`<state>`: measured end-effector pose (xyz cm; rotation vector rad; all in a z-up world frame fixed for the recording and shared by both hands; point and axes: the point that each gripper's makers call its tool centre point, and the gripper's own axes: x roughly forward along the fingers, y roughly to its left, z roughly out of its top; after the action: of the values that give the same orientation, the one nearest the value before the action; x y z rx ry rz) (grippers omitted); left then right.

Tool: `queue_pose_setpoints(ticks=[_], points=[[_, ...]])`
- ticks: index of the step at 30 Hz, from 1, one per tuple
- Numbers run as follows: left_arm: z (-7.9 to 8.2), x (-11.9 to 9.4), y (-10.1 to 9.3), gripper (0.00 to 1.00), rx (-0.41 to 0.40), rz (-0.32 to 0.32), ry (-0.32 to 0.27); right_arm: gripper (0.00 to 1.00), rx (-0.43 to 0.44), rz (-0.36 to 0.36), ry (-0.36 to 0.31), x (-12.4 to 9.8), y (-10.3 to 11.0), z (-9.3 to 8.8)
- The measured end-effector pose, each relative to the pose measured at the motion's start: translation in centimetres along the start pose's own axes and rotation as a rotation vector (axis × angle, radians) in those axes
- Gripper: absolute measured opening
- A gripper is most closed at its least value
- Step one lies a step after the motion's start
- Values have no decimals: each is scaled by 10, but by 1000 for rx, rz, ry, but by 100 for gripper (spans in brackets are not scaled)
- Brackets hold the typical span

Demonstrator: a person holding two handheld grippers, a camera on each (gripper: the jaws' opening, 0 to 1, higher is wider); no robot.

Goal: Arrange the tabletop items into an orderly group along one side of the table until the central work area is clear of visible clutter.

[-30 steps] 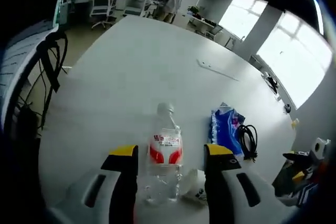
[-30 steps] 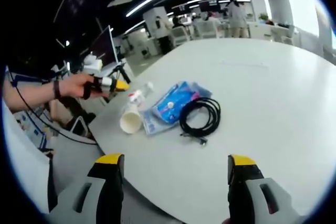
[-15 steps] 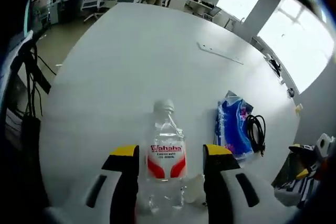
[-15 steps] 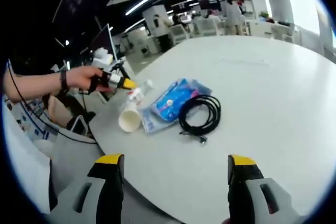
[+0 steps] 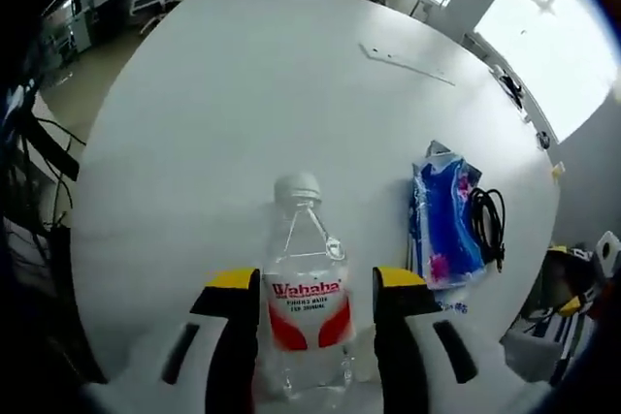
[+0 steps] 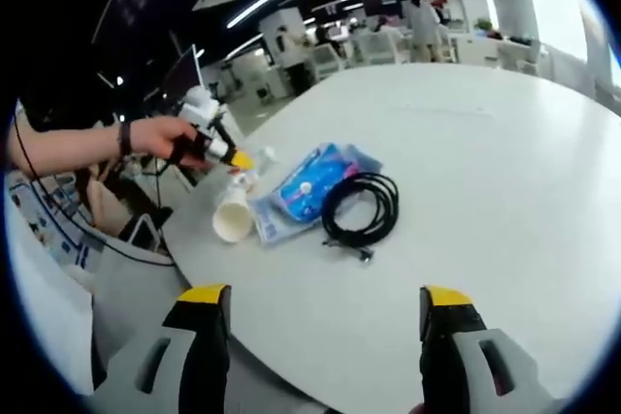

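A clear water bottle (image 5: pixel 309 298) with a red and white label stands upright on the white table (image 5: pixel 223 113), between the jaws of my left gripper (image 5: pixel 315 283). The jaws sit close on both sides, with a thin gap on the right, so it is open around the bottle. The right gripper view shows that left gripper (image 6: pixel 225 155) in a person's hand (image 6: pixel 155 138), beside the bottle (image 6: pixel 250 174). A paper cup (image 6: pixel 231 222) lies on its side next to it. My right gripper (image 6: pixel 325 302) is open and holds nothing, near the table's front edge.
A blue packet (image 5: pixel 441 210) and a coiled black cable (image 5: pixel 490 225) lie right of the bottle, also seen as packet (image 6: pixel 306 186) and cable (image 6: pixel 361 208). A thin white strip (image 5: pixel 406 63) lies far across the table. Office chairs and desks stand beyond the table.
My left gripper has tilted downward and slid further around the bottle, which now looks larger between the jaws. The hand holding it rose slightly. The right gripper stayed almost still.
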<state>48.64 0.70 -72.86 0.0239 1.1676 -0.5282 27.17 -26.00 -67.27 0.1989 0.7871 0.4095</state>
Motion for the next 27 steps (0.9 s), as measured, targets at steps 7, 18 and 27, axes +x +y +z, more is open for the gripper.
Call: queue_pose_setpoints(ticks=[7,18,27], points=[[-2,7,2,43,35,15,26,81,6,-13,9,-1,-5,-3],[0,10,7,37,-14,27,9,80,8,-23,8,-3,-9,0],[4,1,16,35,-43,38,-43,80,3,-21,10,-3,-9,-1]])
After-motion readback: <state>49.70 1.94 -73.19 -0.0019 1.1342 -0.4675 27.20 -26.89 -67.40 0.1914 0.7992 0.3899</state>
